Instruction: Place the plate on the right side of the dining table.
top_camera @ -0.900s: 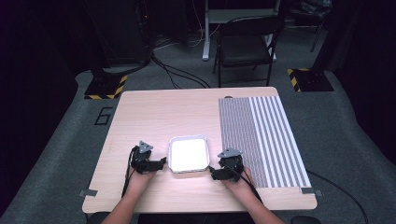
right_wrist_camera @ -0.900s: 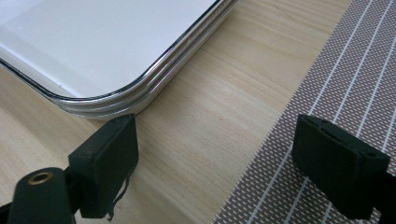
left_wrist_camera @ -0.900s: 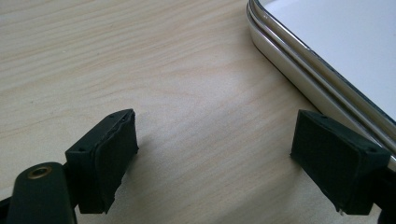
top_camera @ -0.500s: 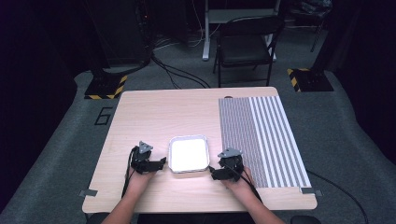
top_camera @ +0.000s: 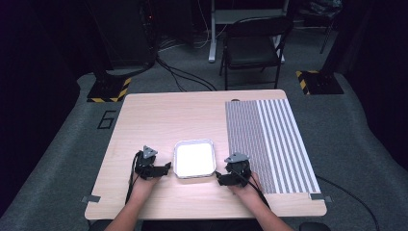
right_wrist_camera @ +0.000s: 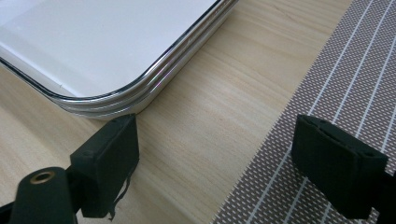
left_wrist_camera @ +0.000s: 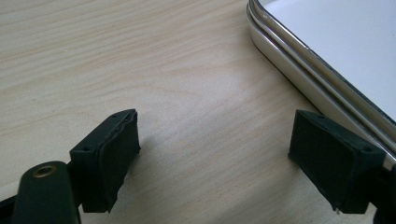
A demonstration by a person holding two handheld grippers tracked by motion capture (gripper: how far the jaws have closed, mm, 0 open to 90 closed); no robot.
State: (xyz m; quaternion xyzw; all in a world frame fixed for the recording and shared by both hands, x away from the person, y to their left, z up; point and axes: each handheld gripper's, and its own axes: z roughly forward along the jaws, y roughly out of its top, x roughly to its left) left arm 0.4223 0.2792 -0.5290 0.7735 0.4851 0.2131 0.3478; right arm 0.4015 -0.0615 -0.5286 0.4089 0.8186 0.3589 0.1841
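A white square tray [top_camera: 194, 159] with a shiny metal rim lies on the wooden table [top_camera: 159, 120] near the person's edge, and the striped mat [top_camera: 269, 139] is on its right, a little apart from it. The left gripper [top_camera: 163, 169] rests on the table just beside the left side of the tray; in the left gripper view its jaws are spread wide with only bare wood between them. The right gripper [top_camera: 222, 180] sits near the tray's front right corner, and in the right gripper view its jaws are also spread wide, one beside the tray's rim and the other over the edge of the mat, pinching nothing.
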